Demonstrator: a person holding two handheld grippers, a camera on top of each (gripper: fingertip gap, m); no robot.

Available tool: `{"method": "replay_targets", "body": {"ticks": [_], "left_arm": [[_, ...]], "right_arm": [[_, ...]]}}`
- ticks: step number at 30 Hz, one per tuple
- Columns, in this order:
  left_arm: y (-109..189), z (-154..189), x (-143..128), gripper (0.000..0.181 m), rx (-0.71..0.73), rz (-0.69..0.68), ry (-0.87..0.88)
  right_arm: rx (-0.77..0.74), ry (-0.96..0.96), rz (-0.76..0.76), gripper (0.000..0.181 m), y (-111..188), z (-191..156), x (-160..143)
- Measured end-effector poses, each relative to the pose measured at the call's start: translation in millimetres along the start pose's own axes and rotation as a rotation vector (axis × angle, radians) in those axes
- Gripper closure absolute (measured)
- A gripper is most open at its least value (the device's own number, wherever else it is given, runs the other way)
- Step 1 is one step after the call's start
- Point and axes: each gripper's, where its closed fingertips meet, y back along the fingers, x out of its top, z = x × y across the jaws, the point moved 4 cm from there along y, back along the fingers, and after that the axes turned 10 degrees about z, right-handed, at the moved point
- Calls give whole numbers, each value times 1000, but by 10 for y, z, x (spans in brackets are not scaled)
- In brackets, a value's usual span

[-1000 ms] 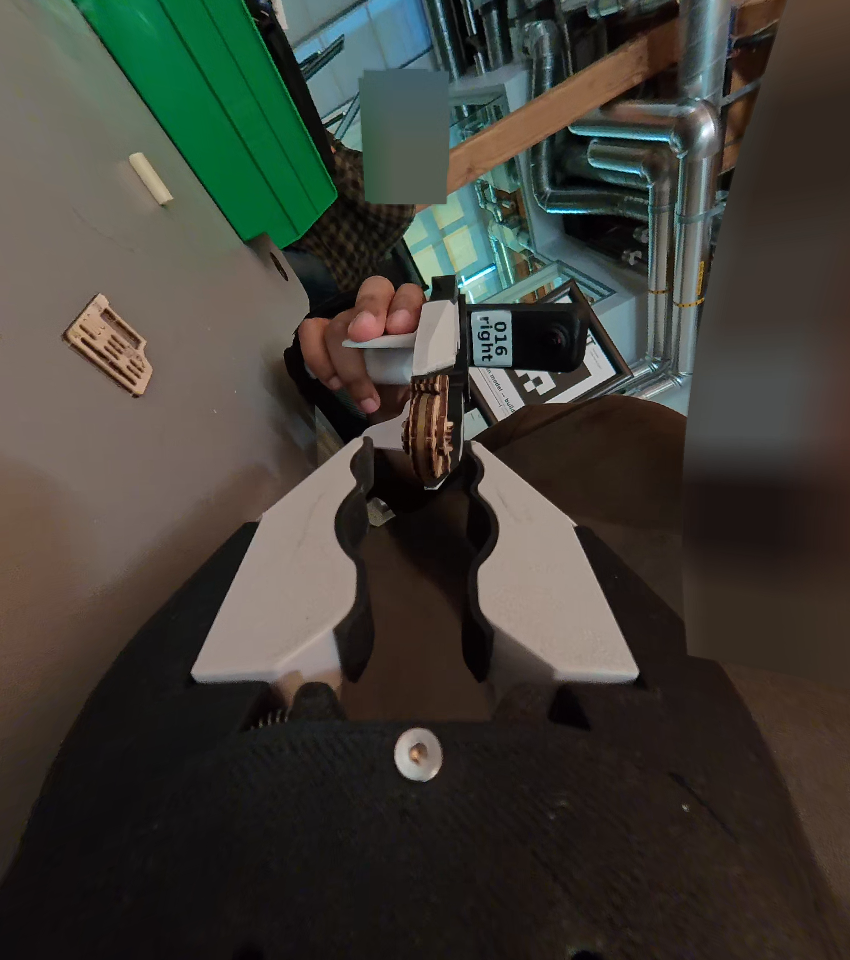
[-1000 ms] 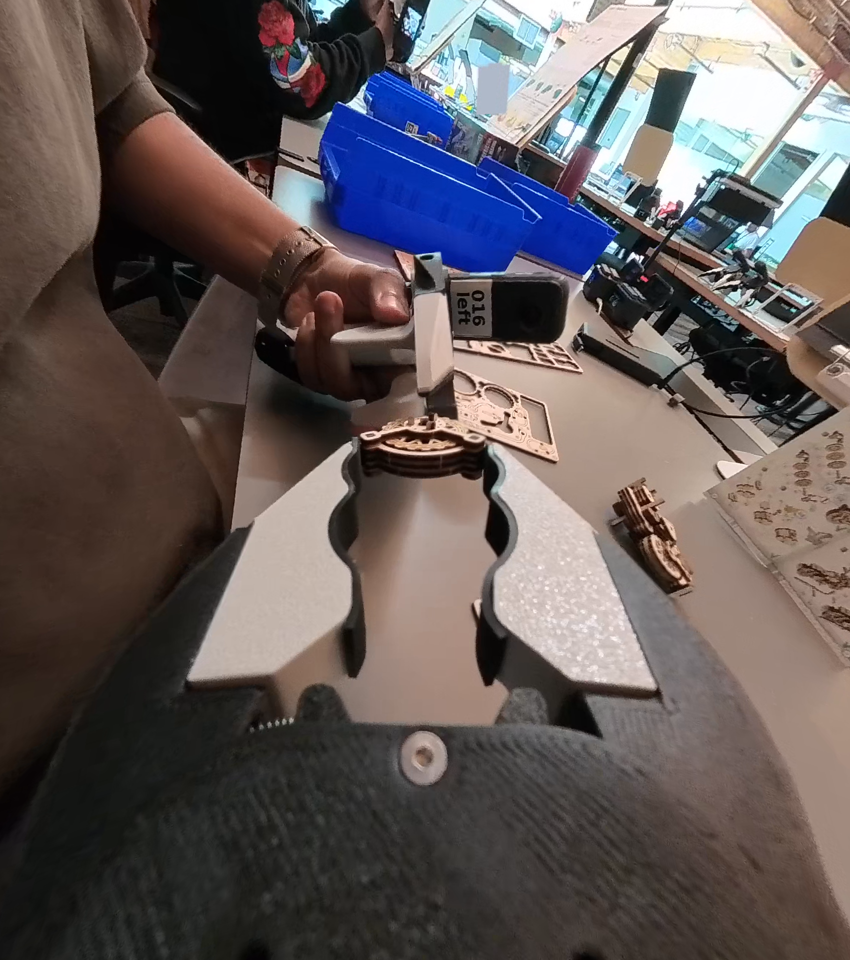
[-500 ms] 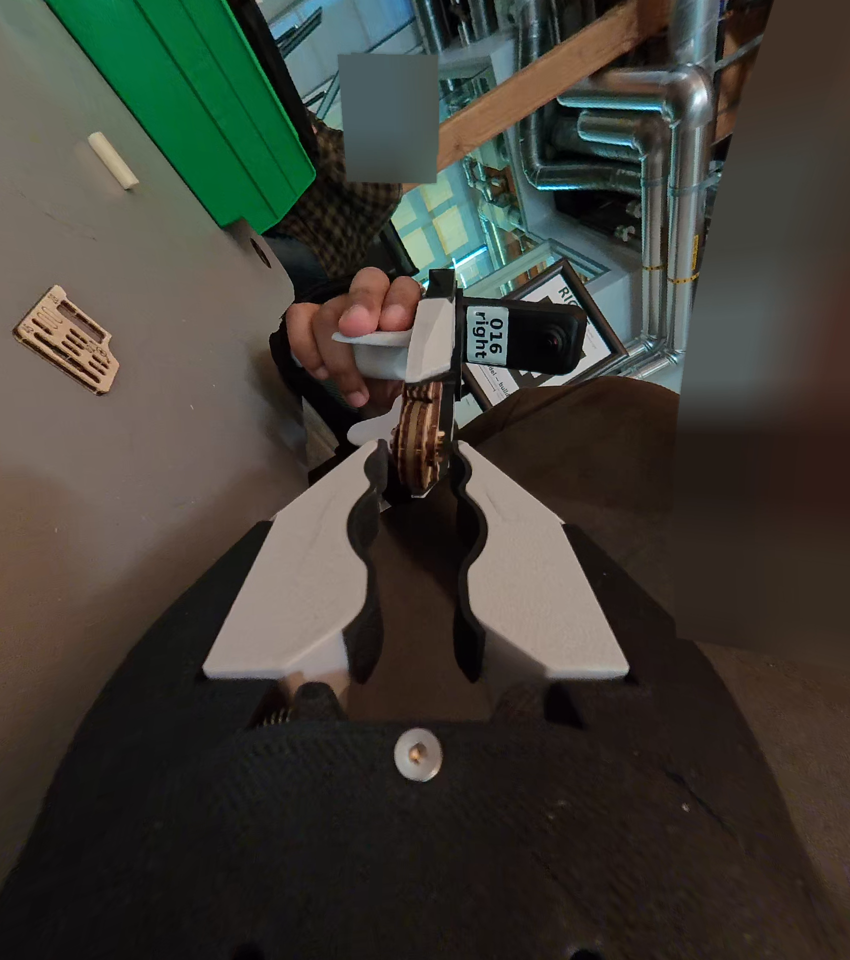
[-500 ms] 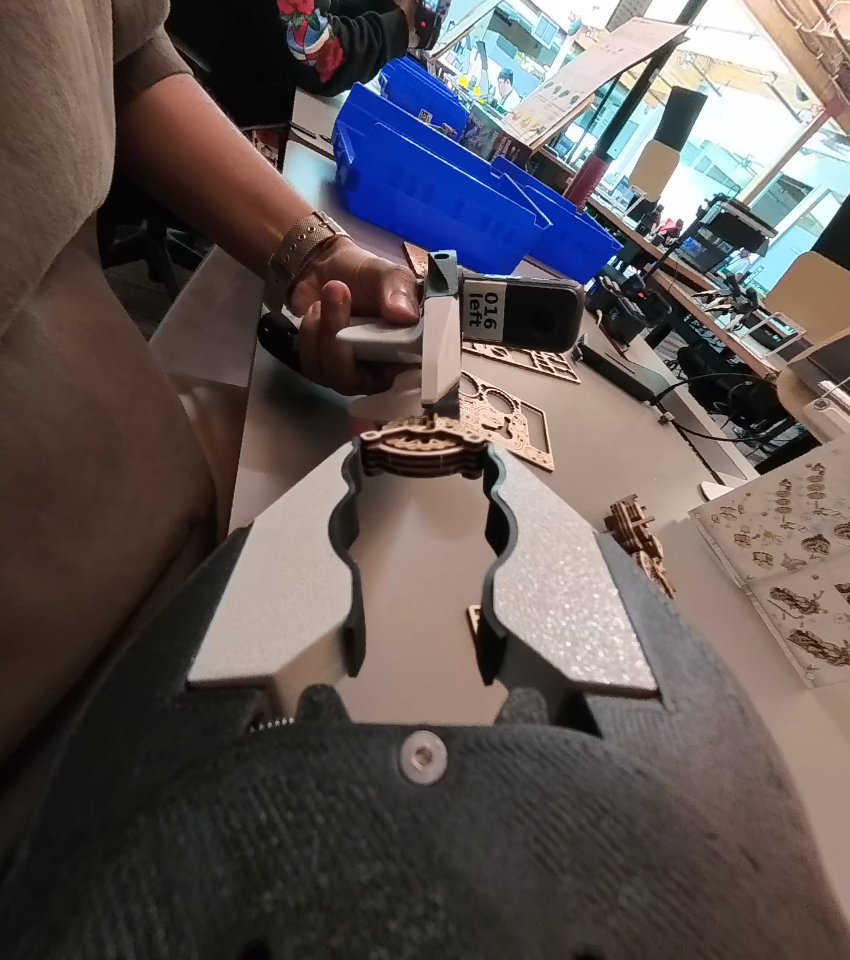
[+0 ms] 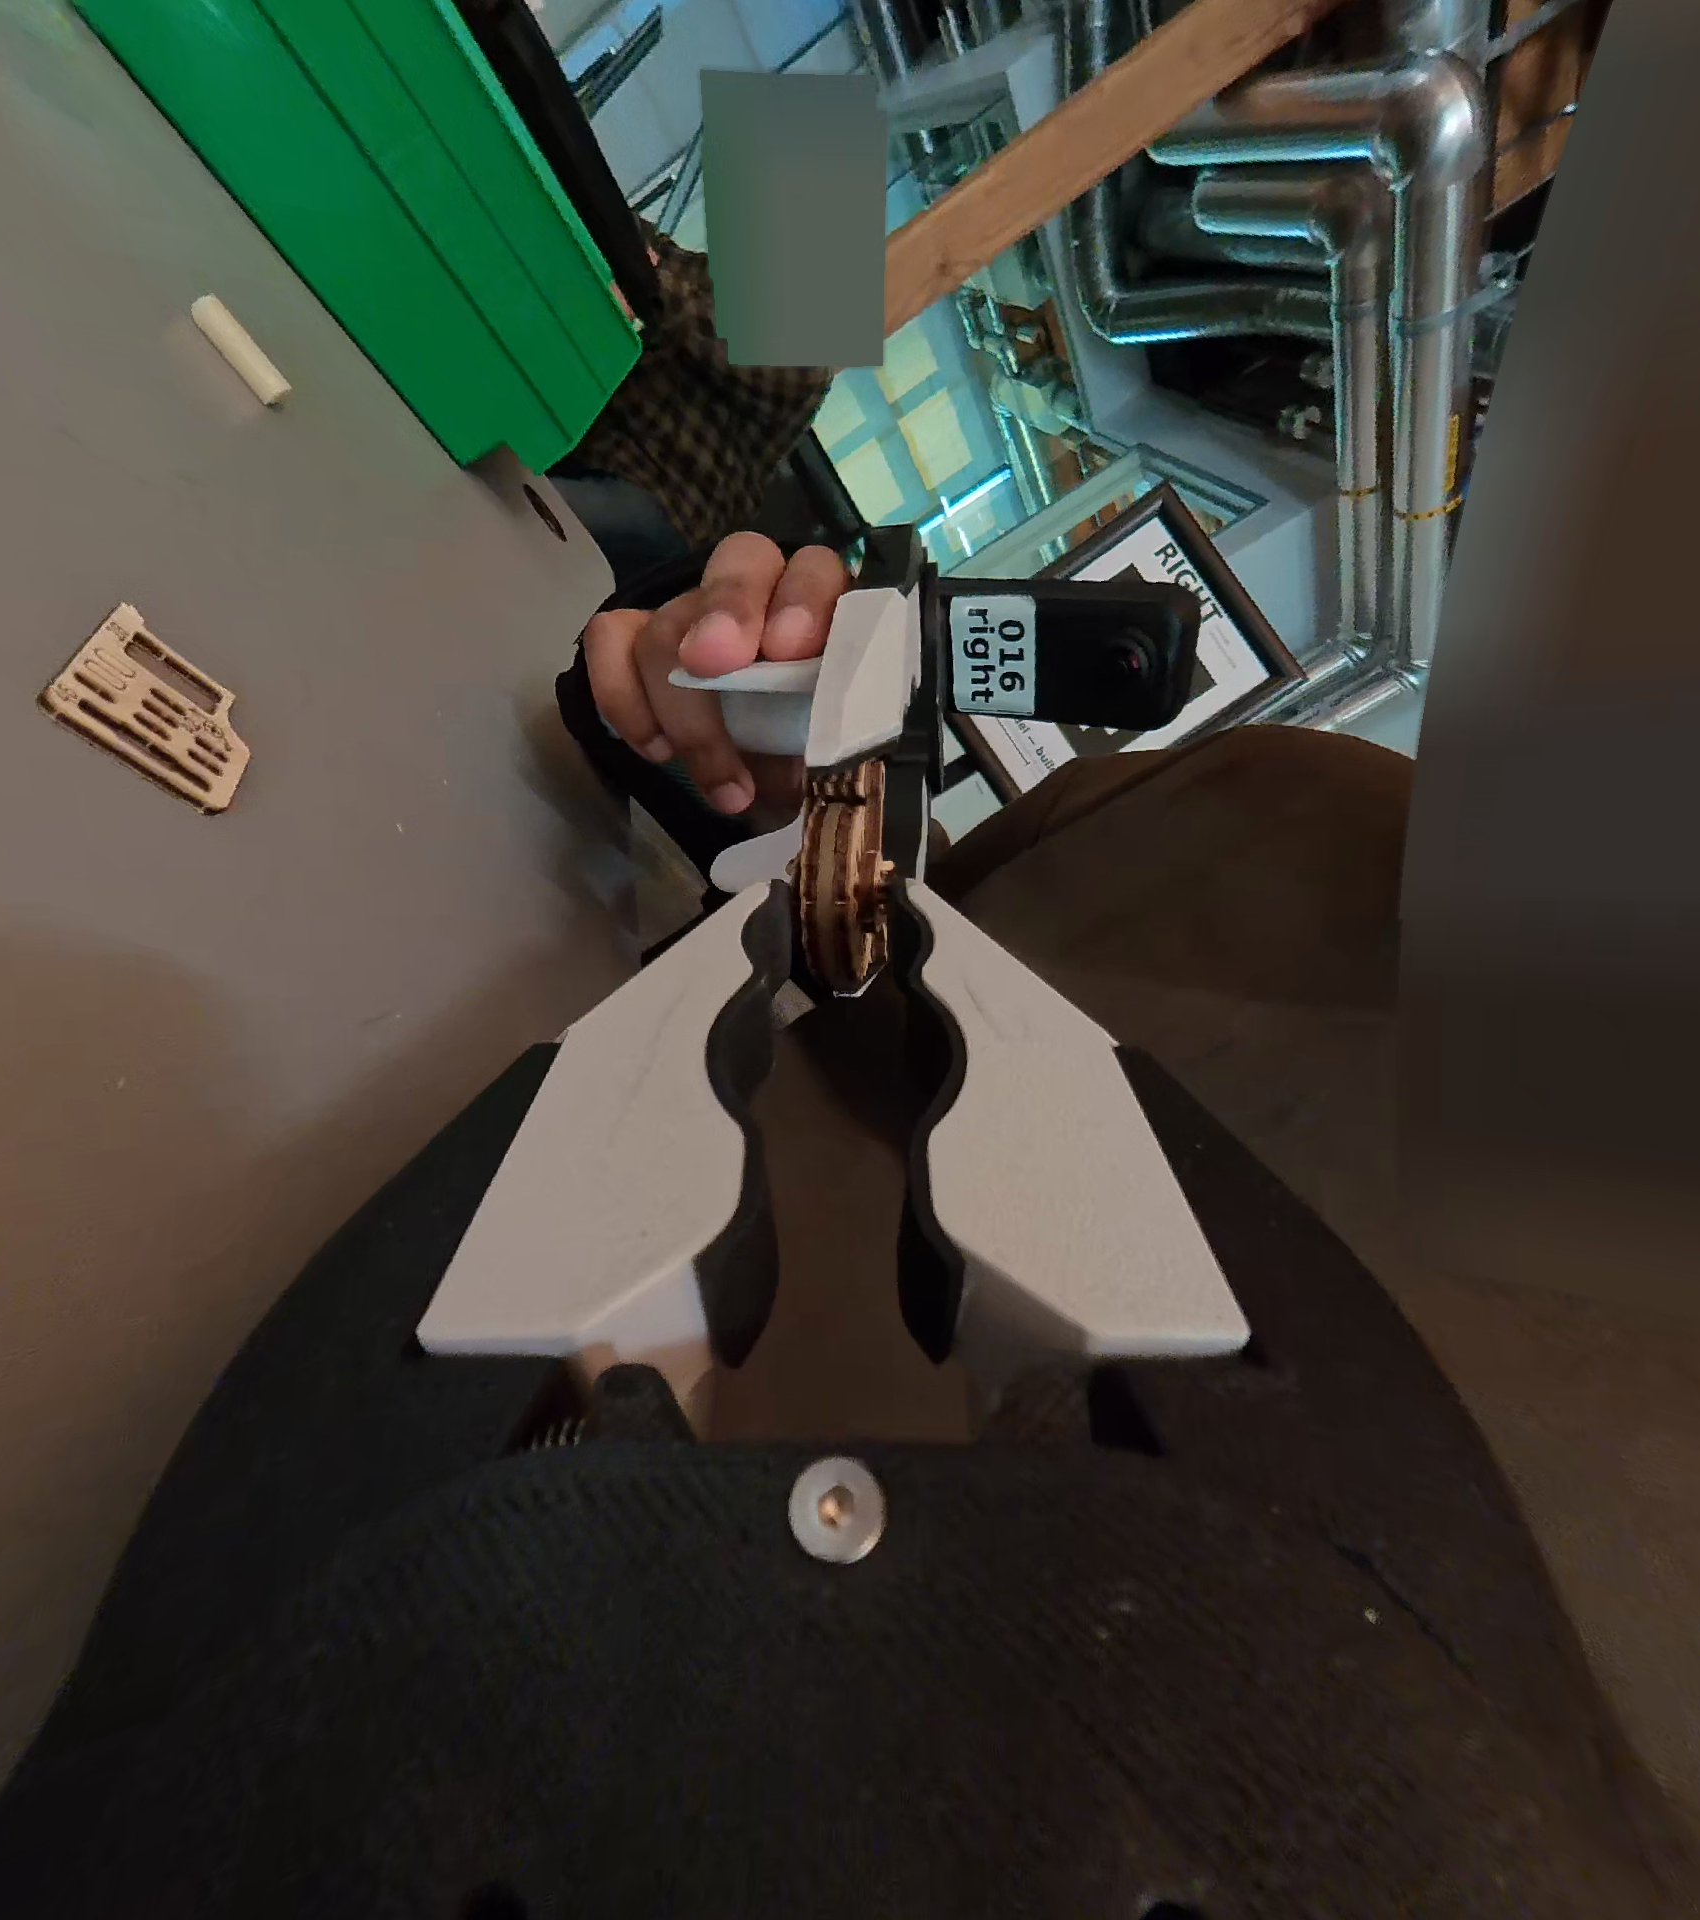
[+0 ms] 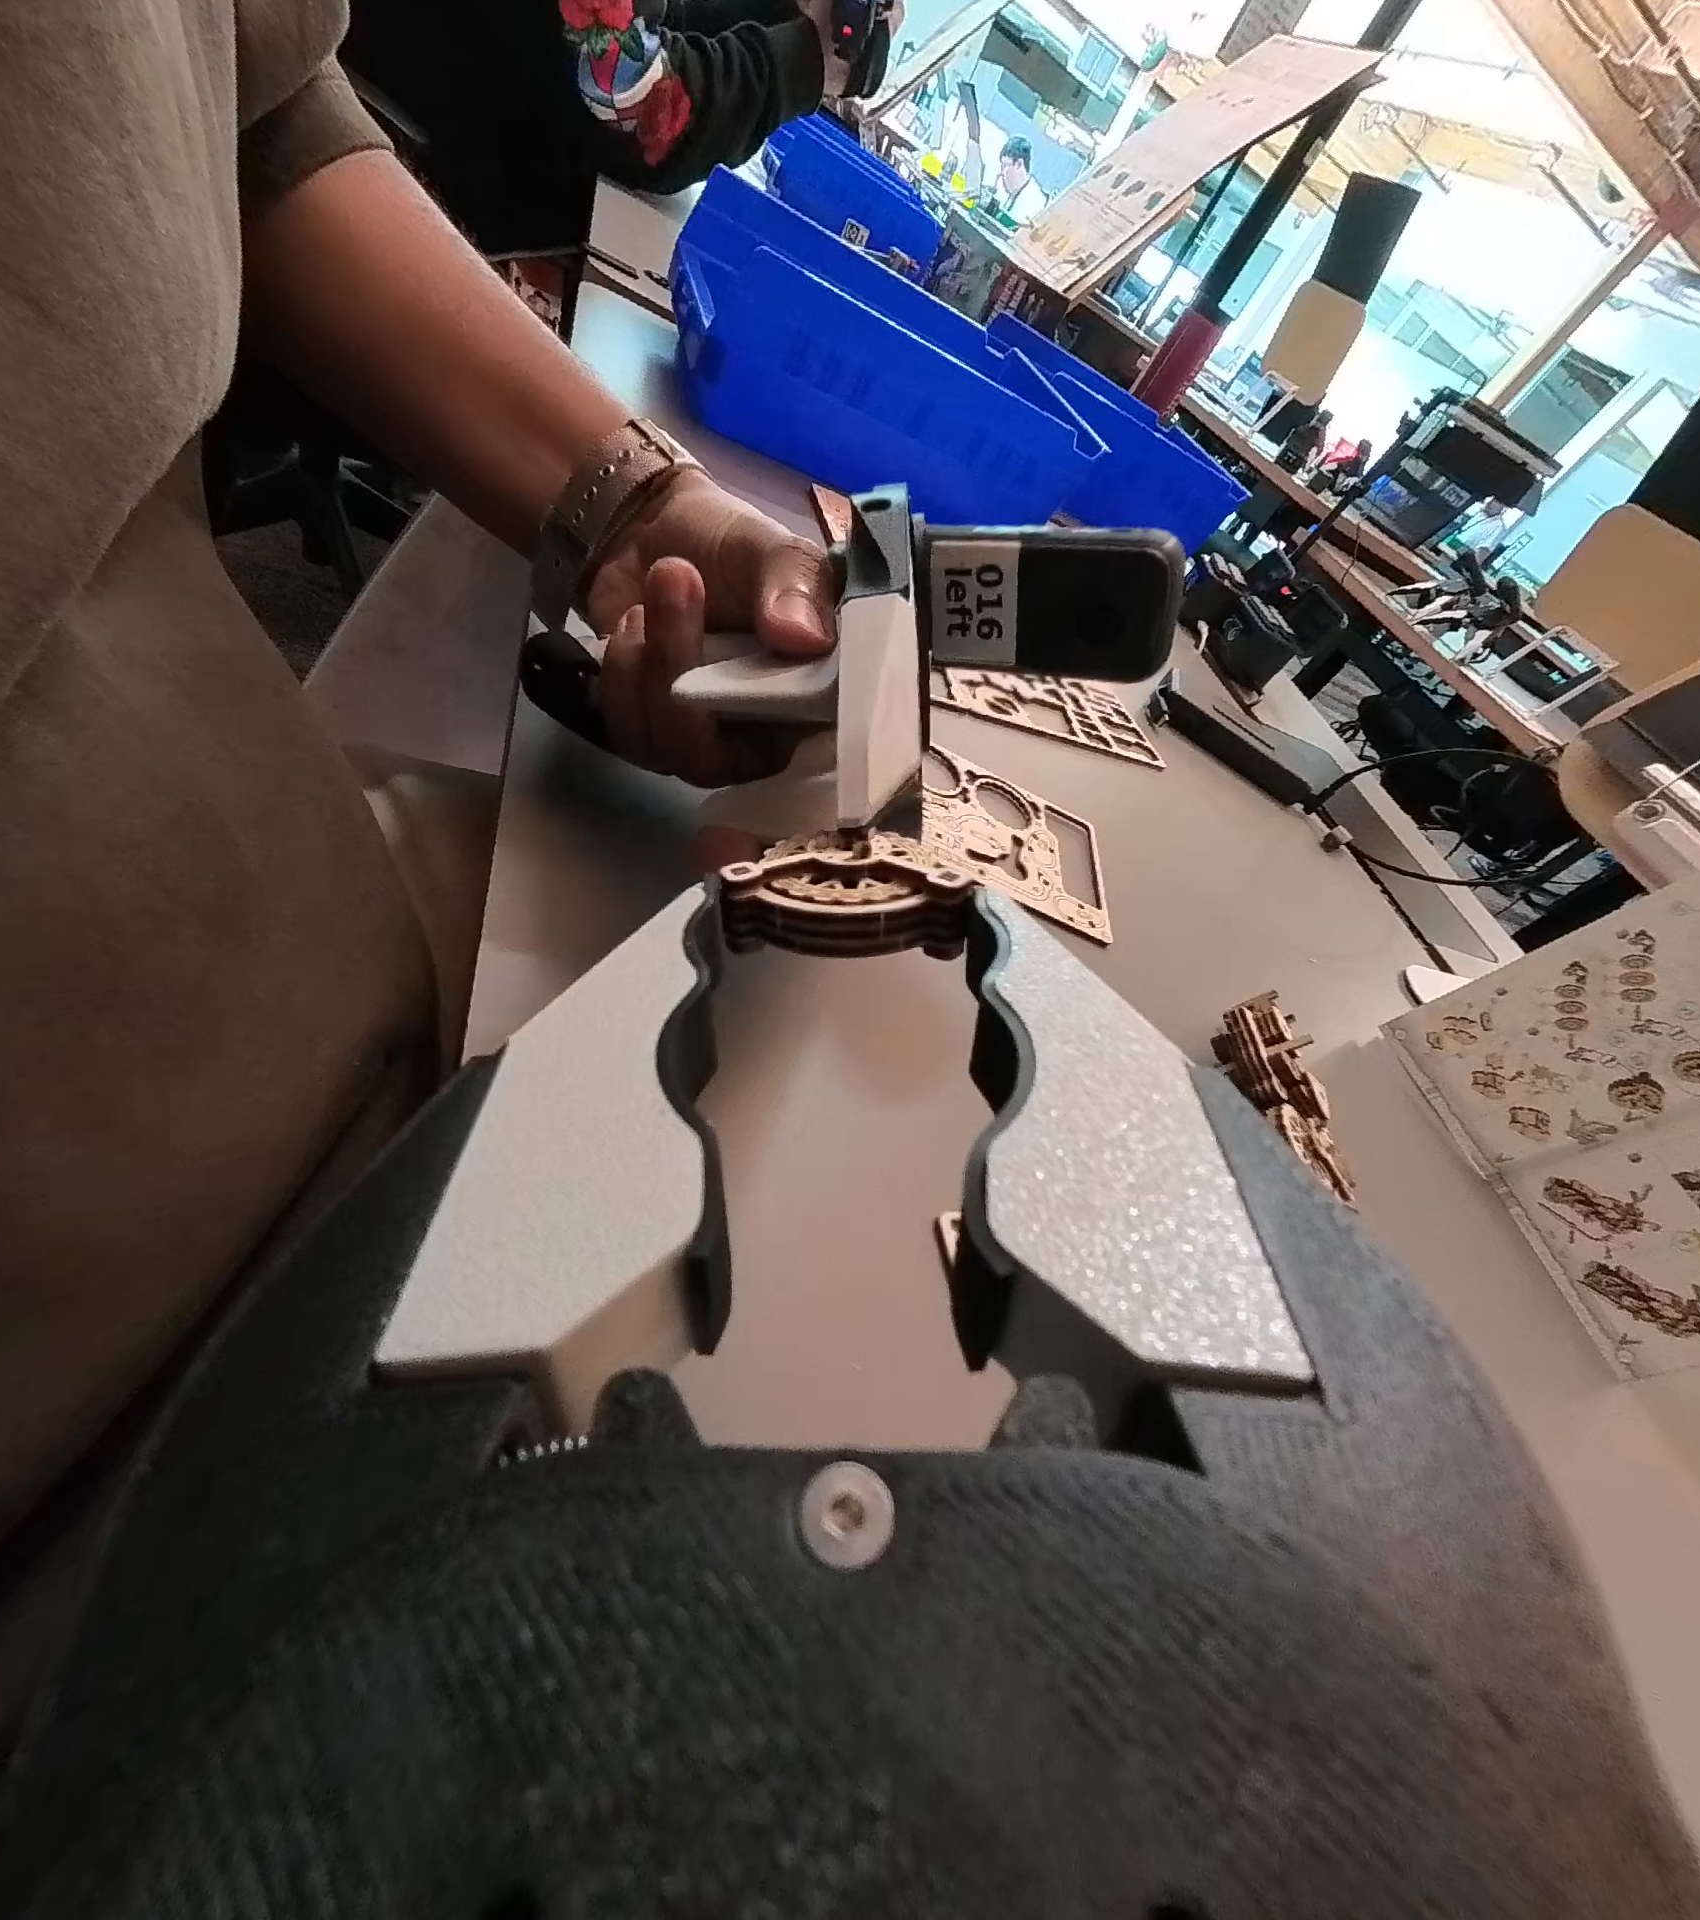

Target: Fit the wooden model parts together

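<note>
Right claw (image 6: 846, 920) grips a layered, round, pale wooden gear stack (image 6: 844, 912); left claw (image 5: 841, 925) closes across its thickness.

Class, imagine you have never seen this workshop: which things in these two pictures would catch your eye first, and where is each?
First, the layered wooden gear assembly at centre, clamped between the right gripper tips while the left gripper meets it from above. Next, the bright blue bins behind on the grey table, and the green bin at the left wrist view's upper left.
</note>
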Motion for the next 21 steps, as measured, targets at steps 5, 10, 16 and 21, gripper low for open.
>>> {"method": "replay_targets", "body": {"ticks": [5,10,16,21], "left_arm": [[-9,17,10,166,2,7,-8],[-8,6,14,162,-12,17,28],[-36,16,-38,152,-8,-12,-2],[-38,20,-24,163,-12,10,0]], "right_arm": [[-5,-8,13,136,7,11,17],[-12,1,5,136,5,19,11],[-20,1,4,136,8,31,11],[-18,0,6,136,1,24,19]]}}
